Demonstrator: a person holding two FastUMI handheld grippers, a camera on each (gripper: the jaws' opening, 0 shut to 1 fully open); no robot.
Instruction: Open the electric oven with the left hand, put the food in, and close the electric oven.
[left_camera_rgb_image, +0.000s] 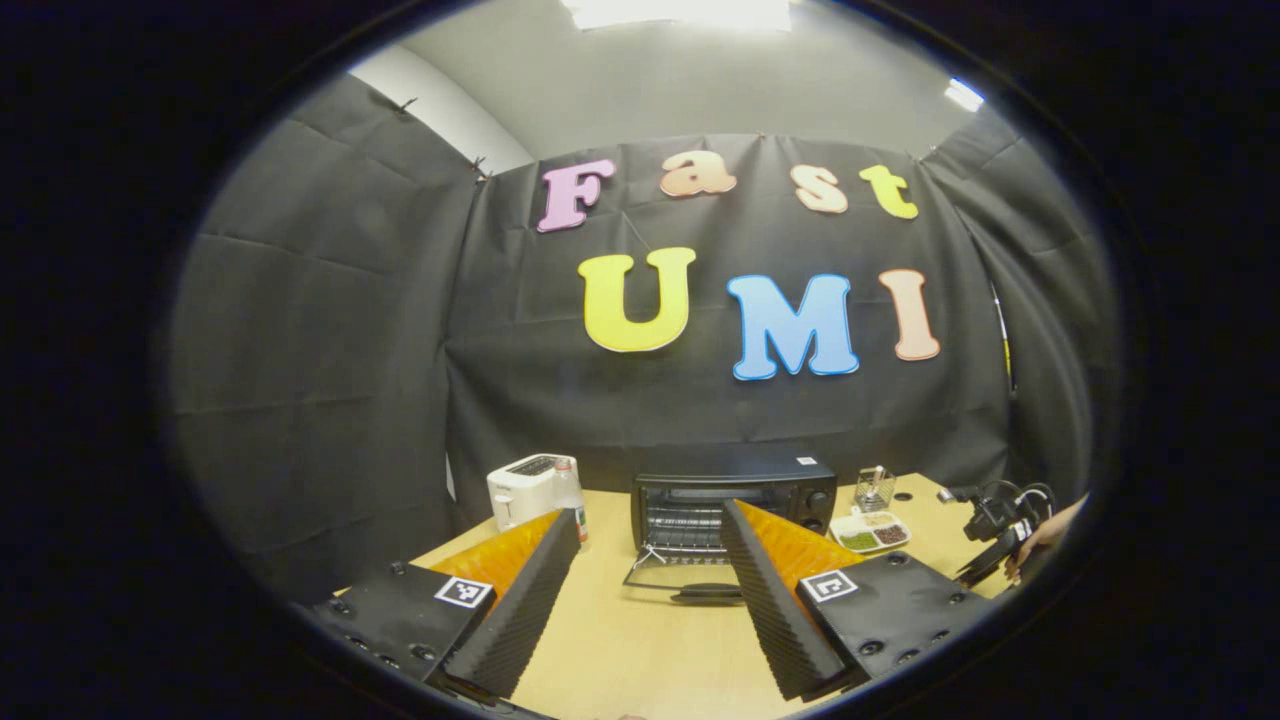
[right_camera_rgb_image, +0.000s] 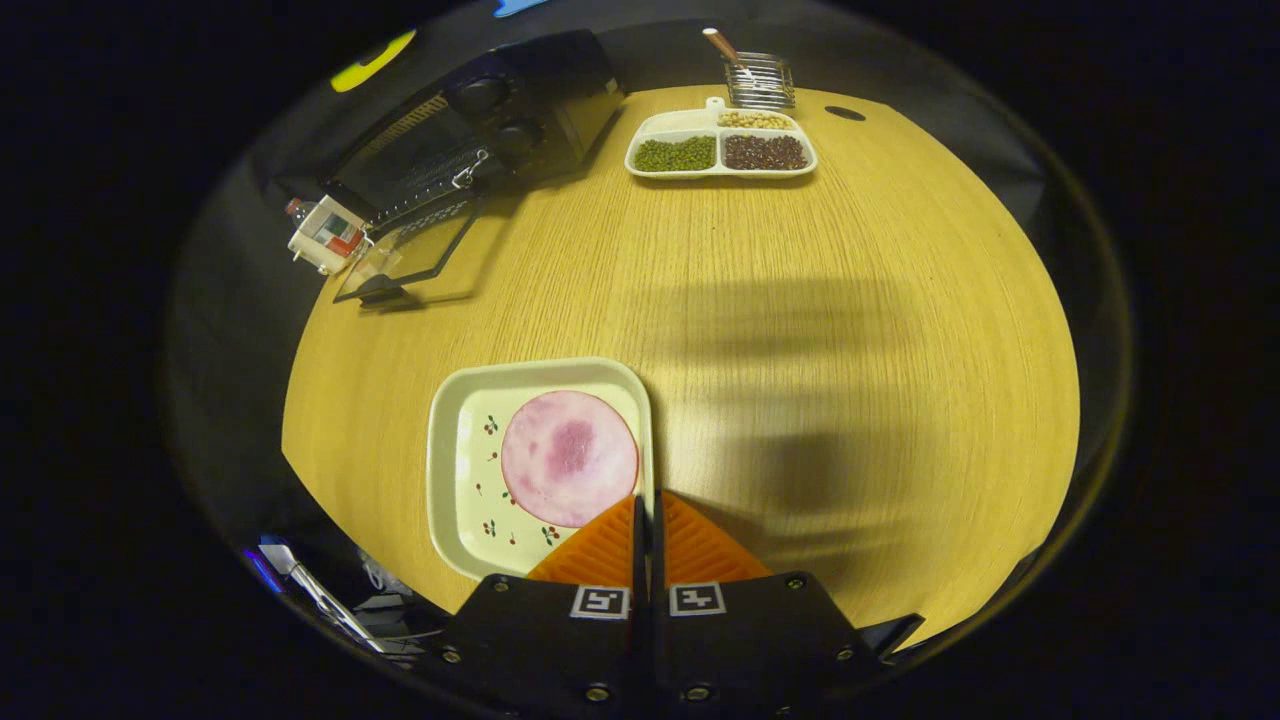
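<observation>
The black electric oven (left_camera_rgb_image: 730, 500) stands at the back of the wooden table with its glass door (left_camera_rgb_image: 688, 578) folded down open. My left gripper (left_camera_rgb_image: 650, 512) is open a short way in front of it, with nothing between its fingers. In the right gripper view the oven (right_camera_rgb_image: 480, 120) lies at the upper left, its door (right_camera_rgb_image: 410, 250) down. My right gripper (right_camera_rgb_image: 646, 500) is shut on the right rim of a white square plate (right_camera_rgb_image: 470, 480) that carries a round pink slice of ham (right_camera_rgb_image: 568, 457). The right gripper (left_camera_rgb_image: 1000, 530), held by a hand, also appears at the far right of the left gripper view.
A white toaster (left_camera_rgb_image: 525, 488) with a small bottle (left_camera_rgb_image: 570, 495) beside it stands left of the oven. Right of the oven are a divided tray of beans (right_camera_rgb_image: 720, 150) and a wire holder (right_camera_rgb_image: 758, 80). Bare wooden table (right_camera_rgb_image: 800, 350) stretches between plate and oven.
</observation>
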